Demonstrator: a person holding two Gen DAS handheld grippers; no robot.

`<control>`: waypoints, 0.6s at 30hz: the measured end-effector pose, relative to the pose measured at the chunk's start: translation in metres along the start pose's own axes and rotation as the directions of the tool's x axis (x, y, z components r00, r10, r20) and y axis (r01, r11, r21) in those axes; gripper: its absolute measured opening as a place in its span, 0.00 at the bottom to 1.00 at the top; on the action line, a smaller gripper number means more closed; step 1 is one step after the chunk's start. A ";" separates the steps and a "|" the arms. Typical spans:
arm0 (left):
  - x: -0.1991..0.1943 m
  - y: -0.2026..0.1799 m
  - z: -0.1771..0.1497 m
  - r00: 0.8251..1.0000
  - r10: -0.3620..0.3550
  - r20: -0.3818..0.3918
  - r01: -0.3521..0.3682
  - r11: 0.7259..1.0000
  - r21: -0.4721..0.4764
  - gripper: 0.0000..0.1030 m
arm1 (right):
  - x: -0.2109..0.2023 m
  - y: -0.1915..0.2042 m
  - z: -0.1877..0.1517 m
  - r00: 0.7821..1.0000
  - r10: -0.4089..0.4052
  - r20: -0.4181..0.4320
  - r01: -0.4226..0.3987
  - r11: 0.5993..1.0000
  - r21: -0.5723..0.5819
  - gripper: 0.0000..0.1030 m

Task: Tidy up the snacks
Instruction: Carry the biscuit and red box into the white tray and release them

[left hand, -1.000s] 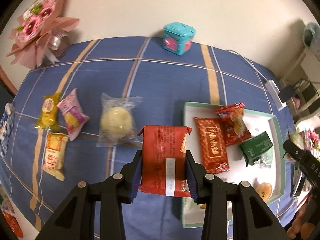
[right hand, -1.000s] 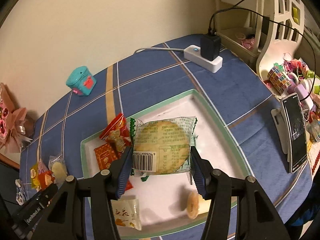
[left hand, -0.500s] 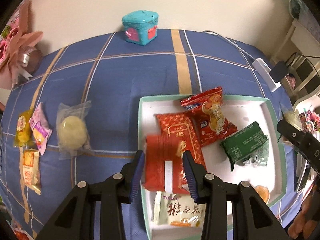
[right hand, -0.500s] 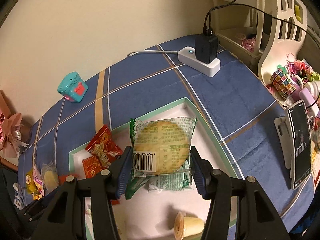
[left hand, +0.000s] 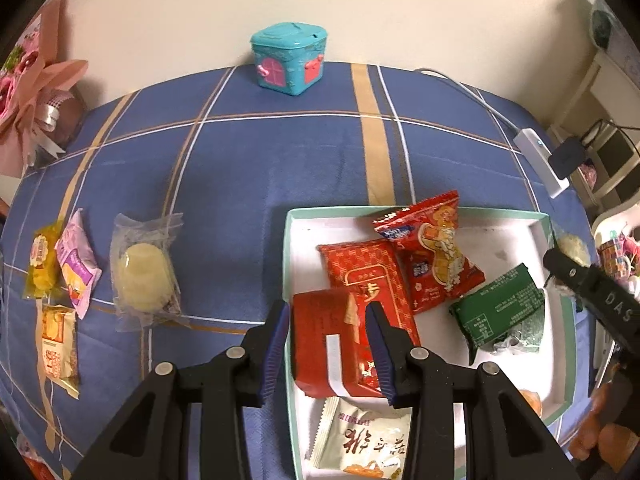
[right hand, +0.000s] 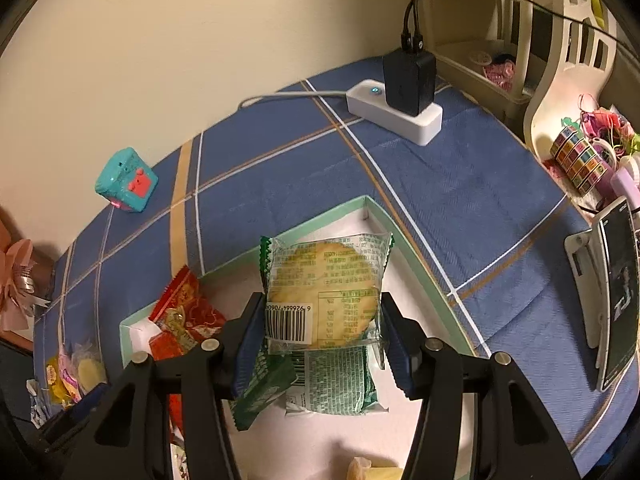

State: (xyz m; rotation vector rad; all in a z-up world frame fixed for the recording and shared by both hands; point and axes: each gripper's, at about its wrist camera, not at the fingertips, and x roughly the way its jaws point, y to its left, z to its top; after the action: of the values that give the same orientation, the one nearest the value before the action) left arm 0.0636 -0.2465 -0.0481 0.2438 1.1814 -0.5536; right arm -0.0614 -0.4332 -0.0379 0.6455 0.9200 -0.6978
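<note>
My left gripper (left hand: 328, 344) stands open over the white tray (left hand: 536, 224), and a red snack packet (left hand: 328, 344) lies loose between its fingers, partly on another red packet (left hand: 364, 272). My right gripper (right hand: 324, 332) is shut on a clear rice-cracker packet (right hand: 326, 286) and holds it above green packets (right hand: 332, 380) in the tray (right hand: 400, 256). A red chip bag (left hand: 432, 240), green packets (left hand: 500, 312) and a white packet (left hand: 368, 444) lie in the tray. A clear round pastry (left hand: 144, 272) and three small packets (left hand: 76, 264) lie on the blue cloth to the left.
A teal toy box (left hand: 290, 58) stands at the table's back edge. A white power strip with a black charger (right hand: 400, 108) lies at the back right. A phone on a stand (right hand: 616, 308) is at the right. A pink bouquet (left hand: 28, 92) sits at the back left.
My left gripper carried the red packet right over the tray, lowered it and opened. My right gripper moved with the cracker packet toward the tray's back right, over the green packets.
</note>
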 end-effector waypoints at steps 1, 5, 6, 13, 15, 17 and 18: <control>0.000 0.002 0.000 1.000 -0.001 -0.001 0.001 1.000 -0.005 0.41 | 0.001 0.000 0.000 1.000 -0.001 -0.004 0.001 1.000 0.001 0.57; 0.001 0.007 0.000 1.000 0.001 -0.009 -0.001 1.000 -0.020 0.42 | 0.006 -0.002 -0.001 1.000 0.001 -0.017 -0.001 1.000 0.010 0.57; 0.001 0.009 0.000 1.000 0.004 -0.012 -0.005 1.000 -0.026 0.42 | 0.006 -0.002 -0.001 1.000 0.002 -0.021 -0.002 1.000 0.011 0.58; 0.003 0.018 0.001 1.000 0.005 -0.030 -0.006 0.999 -0.051 0.58 | 0.008 -0.002 -0.001 0.999 -0.019 -0.042 0.019 1.000 0.005 0.64; 0.004 0.021 0.000 0.999 0.001 -0.038 -0.003 0.998 -0.058 0.66 | 0.007 0.000 -0.001 0.999 -0.027 -0.043 0.027 1.000 -0.003 0.71; 0.006 0.023 0.000 0.999 0.003 -0.045 -0.006 0.998 -0.060 0.68 | 0.006 0.002 -0.001 0.998 -0.041 -0.043 0.040 0.999 -0.013 0.77; 0.007 0.023 0.000 0.999 0.008 -0.047 -0.011 0.998 -0.061 0.69 | 0.006 0.003 0.000 0.998 -0.045 -0.043 0.045 0.999 -0.018 0.80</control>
State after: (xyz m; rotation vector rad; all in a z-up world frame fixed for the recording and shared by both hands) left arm 0.0779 -0.2290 -0.0566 0.2106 1.2399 -0.5047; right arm -0.0567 -0.4329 -0.0429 0.6289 0.9822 -0.7179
